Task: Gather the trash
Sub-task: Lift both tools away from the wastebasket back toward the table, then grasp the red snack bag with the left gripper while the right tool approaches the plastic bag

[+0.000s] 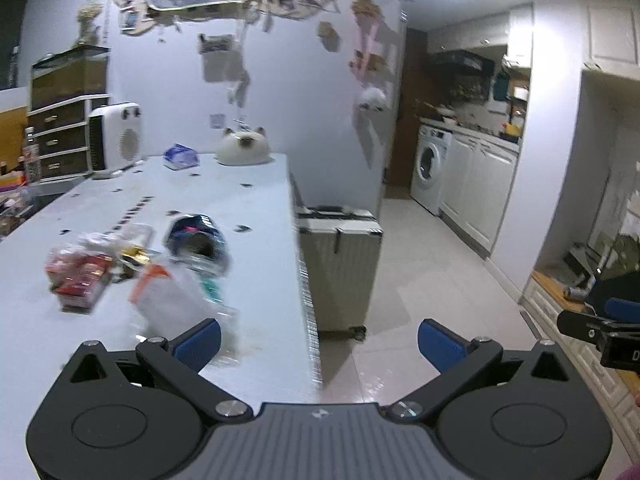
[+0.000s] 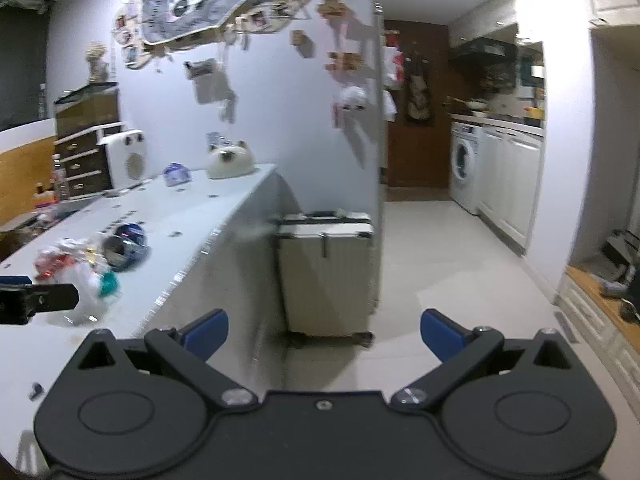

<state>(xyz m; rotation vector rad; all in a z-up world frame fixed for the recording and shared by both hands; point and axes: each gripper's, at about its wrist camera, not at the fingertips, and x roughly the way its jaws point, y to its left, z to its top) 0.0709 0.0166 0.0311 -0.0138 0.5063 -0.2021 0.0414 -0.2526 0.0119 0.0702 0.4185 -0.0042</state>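
A heap of trash lies on the white table (image 1: pixel 248 184): a red and clear wrapper (image 1: pixel 78 276), a dark blue crushed can (image 1: pixel 196 236) on its side and a clear plastic bag (image 1: pixel 176 300) with an orange corner. My left gripper (image 1: pixel 319 344) is open and empty, over the table's right edge, just right of the bag. In the right wrist view the same heap shows at the left, with the can (image 2: pixel 126 246) and wrapper (image 2: pixel 52 262). My right gripper (image 2: pixel 324 334) is open and empty, past the table edge, over the floor.
A white suitcase (image 1: pixel 340 268) stands on the floor against the table's right side; it also shows in the right wrist view (image 2: pixel 326 272). A cat-shaped white object (image 1: pixel 242 146), a blue packet (image 1: pixel 180 156) and a white heater (image 1: pixel 116 136) stand at the table's far end. A kitchen with a washing machine (image 1: pixel 430 164) lies beyond.
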